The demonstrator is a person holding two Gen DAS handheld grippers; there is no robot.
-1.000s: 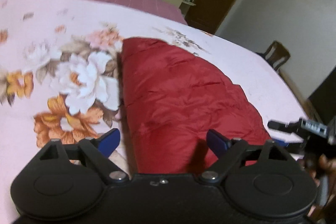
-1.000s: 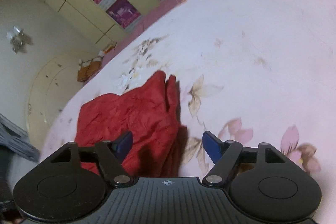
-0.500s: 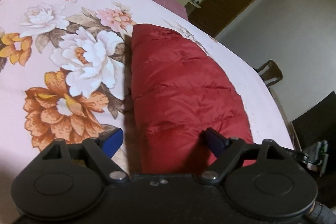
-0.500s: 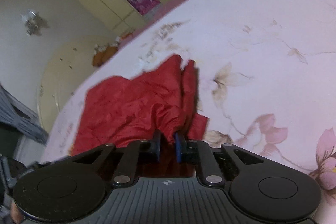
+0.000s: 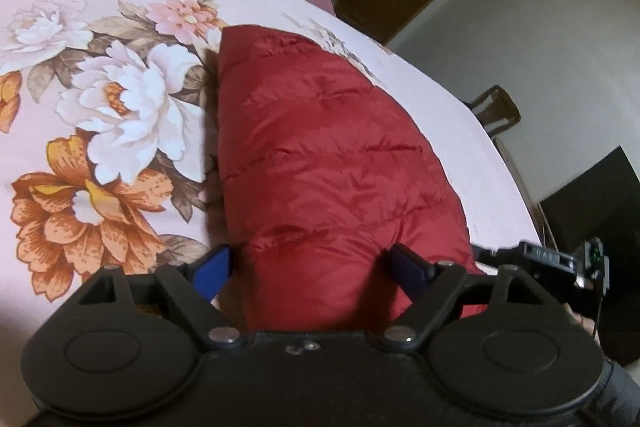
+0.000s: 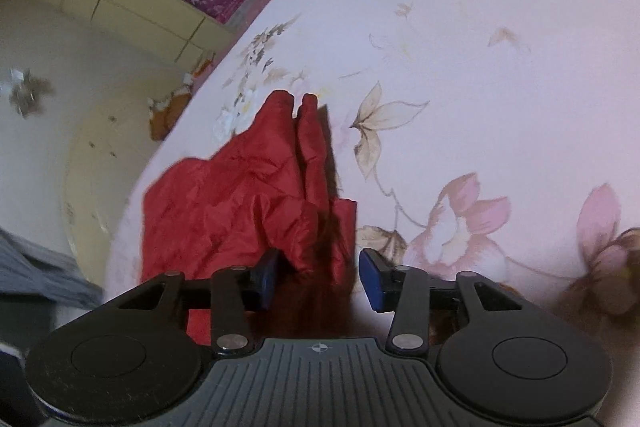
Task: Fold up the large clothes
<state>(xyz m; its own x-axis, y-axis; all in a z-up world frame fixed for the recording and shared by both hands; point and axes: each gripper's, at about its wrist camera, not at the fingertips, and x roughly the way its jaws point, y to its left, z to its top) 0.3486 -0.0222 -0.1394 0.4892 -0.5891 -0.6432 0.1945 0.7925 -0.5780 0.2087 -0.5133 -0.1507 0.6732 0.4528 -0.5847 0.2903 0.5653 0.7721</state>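
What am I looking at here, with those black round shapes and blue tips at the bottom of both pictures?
Those are two hand-held grabbing tools, one in each of a person's hands. No robot arm is involved. A small wide-angle camera sits on each tool and looks forward along its two fingers, so you see one picture from each hand.

In the left-hand picture, the left gripper stands wide open around the near end of a puffy red jacket, which lies partly folded on a bed with a flowered bedsheet.

In the right-hand picture, the right gripper has just been opening. The jacket's edge sits between its blue pads, but they do not press on it. So nothing is held right now.
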